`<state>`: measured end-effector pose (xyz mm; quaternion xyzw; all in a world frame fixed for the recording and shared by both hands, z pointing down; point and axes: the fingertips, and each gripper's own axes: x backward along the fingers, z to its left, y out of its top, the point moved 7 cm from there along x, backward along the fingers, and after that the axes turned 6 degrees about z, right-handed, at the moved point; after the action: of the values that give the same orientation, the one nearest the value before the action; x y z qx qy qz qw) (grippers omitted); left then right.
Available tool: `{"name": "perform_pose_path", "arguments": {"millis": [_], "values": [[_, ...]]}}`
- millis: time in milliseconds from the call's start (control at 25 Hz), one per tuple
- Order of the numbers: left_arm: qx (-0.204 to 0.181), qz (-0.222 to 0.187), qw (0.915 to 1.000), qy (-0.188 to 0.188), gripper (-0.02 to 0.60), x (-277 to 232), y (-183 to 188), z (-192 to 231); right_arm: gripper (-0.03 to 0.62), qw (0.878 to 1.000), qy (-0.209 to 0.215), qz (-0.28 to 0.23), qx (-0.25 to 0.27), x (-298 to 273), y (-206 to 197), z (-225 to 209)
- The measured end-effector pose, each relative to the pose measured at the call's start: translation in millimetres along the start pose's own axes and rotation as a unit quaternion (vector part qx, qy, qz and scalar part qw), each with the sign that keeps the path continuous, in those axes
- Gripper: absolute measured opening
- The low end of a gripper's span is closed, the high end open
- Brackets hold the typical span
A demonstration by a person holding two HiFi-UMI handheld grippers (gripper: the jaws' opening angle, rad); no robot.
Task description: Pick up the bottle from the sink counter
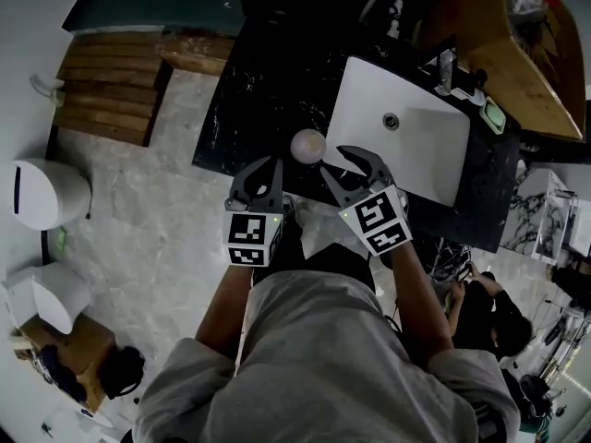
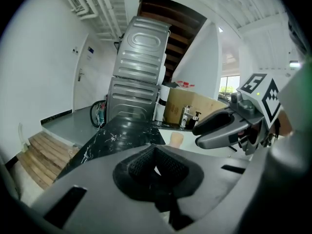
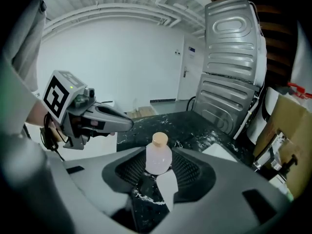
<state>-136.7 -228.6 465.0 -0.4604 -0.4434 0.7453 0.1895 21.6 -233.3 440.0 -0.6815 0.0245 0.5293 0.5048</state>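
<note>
A small pale bottle (image 1: 307, 146) with a tan cap stands upright on the black marble counter (image 1: 259, 90), by the near left corner of the white sink (image 1: 434, 146). In the right gripper view the bottle (image 3: 158, 155) sits just beyond my right gripper (image 3: 157, 175), in line with the gap. Its jaws stand apart and the pads do not touch the bottle. From the head view, my right gripper (image 1: 355, 164) is just right of the bottle. My left gripper (image 1: 263, 169) is to its left, jaws nearly together and empty (image 2: 155, 167).
A faucet (image 1: 446, 70) and a green soap dish (image 1: 494, 115) sit at the sink's far side. A ribbed metal appliance (image 3: 234, 67) stands behind the counter, with a cardboard box (image 2: 195, 108) beside it. Wooden steps (image 1: 106, 86) and a white bin (image 1: 42, 192) lie left.
</note>
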Motion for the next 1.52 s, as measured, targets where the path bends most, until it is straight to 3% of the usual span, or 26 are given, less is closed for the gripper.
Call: {"name": "perform_pose_path", "arguments": {"millis": [320, 560, 760, 1160, 1520], "values": [[0.019, 0.015, 0.9997, 0.002, 0.012, -14, -4, 24, 0.217, 1.000, 0.022, 0.007, -0.012, -28, 20, -7], [0.014, 0.012, 0.9997, 0.015, 0.012, -18, -5, 25, 0.229, 0.999, 0.033, -0.011, -0.023, -48, 23, -4], [0.040, 0.013, 0.9987, 0.028, 0.012, -19, -10, 34, 0.229, 0.998, 0.030, -0.028, -0.044, -60, 13, -6], [0.062, 0.030, 0.9966, 0.046, 0.012, -19, -28, 39, 0.227, 0.986, -0.031, -0.142, -0.086, -70, 1, -4], [0.062, 0.040, 0.9955, 0.059, 0.012, -13, -33, 43, 0.178, 0.976, -0.059, -0.191, -0.086, -75, 2, 4]]}}
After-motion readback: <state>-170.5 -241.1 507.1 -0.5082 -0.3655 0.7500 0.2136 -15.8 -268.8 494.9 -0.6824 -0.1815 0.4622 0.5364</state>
